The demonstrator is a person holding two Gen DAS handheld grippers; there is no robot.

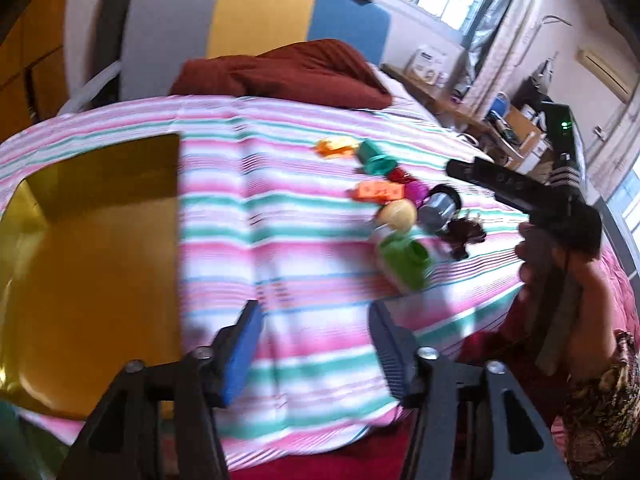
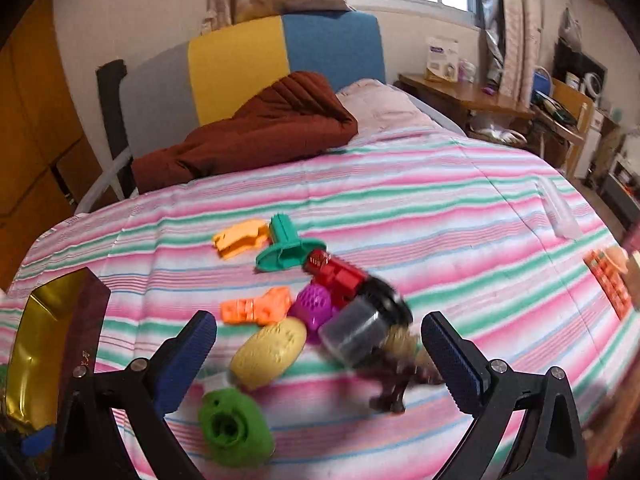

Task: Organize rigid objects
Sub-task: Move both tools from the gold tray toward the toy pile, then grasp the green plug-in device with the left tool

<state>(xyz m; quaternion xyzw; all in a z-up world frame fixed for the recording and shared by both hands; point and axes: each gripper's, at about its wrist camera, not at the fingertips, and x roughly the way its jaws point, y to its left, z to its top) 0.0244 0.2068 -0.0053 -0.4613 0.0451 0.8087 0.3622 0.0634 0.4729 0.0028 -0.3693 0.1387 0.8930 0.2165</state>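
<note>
On the striped bed [image 2: 460, 208], small plastic toys cluster: yellow oval [image 2: 269, 351], green cylinder [image 2: 234, 426], orange bricks [image 2: 257, 306], clear jar [image 2: 362, 330]. Both grippers' fingers stand apart, empty; no writing legible.

I see a glossy gold tray [image 1: 92, 264] on the soft striped cloth bedspread [image 1: 304, 280], beside matt plastic toys [image 2: 272, 354].

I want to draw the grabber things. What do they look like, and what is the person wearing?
Each gripper is a black frame with silver round bolts and two fingers with blue ribbed pads, like the left gripper and the right gripper. In the left wrist view, the person's right hand grips a black handle, and the sleeve is dark with a gold flowery pattern.
</note>
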